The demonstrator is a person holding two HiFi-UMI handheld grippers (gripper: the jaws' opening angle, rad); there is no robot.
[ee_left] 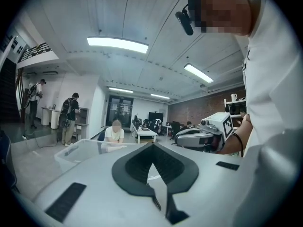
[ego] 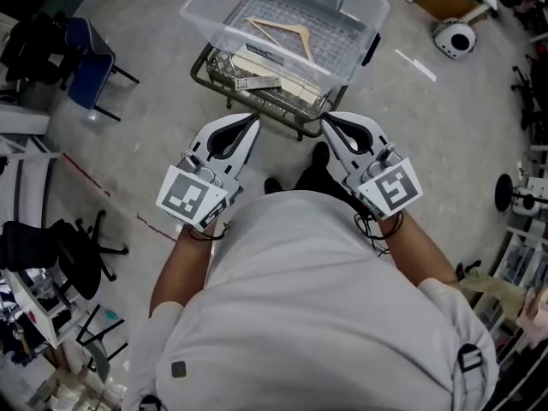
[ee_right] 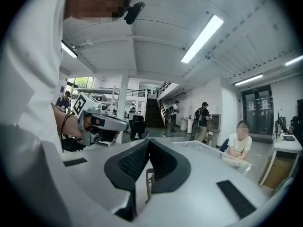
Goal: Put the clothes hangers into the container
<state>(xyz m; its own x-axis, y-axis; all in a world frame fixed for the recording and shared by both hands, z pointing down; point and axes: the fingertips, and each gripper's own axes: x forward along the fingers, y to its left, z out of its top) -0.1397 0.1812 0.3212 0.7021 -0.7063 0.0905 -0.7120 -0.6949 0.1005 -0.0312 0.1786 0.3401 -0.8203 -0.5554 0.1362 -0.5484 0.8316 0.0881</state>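
- The room is a wide open hall with a white ceiling and strip lights [ee_left: 117, 44], a brick wall at the far end and stairs [ee_right: 152, 112] at the back.
- You stand on a bare grey floor [ego: 428, 127], crossed at your left by a thin red line [ego: 86, 176].
- A blue chair [ego: 90, 71] and a black chair [ego: 73, 251] stand well apart from you on the left. A small round white device [ego: 454, 39] sits on the floor at the upper right.
- Two people [ee_left: 70, 112] stand by a far counter, and another person [ee_left: 115, 132] sits at a desk.
- A dark wire cart [ego: 204, 68] stands just in front of you.
- The clear container [ego: 364, 20] rests on the cart.
- Your left gripper [ego: 255, 118] points level at the cart, its jaws closed tip to tip on nothing.
- Your right gripper [ego: 325, 116] is beside it, likewise closed and empty.
- One wooden hanger [ego: 274, 26] lies flat on the container's bottom.
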